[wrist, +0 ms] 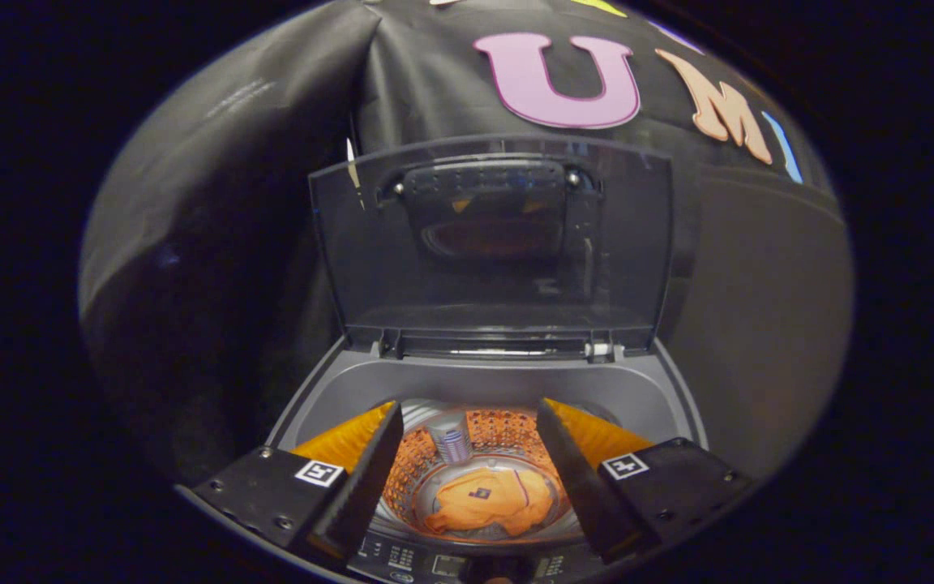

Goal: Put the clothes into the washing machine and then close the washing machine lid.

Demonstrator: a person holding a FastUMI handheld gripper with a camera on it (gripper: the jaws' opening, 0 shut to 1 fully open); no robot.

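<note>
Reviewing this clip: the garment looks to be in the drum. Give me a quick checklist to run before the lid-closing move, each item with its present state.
1. Garment inside the drum: ok, it lies on the drum floor.
2. Nothing draped over the washing machine rim: ok on the parts in sight; the near rim is partly hidden by the fingers.
3. Gripper empty: ok, fingers spread wide, nothing between them.
4. Lid position: not ok yet, it stands upright and open behind the tub.
5. Gripper placed to reach the lid: not ok, it hangs over the drum opening, apart from the lid.
6. Lid hinge free to fold: cannot tell.
</note>
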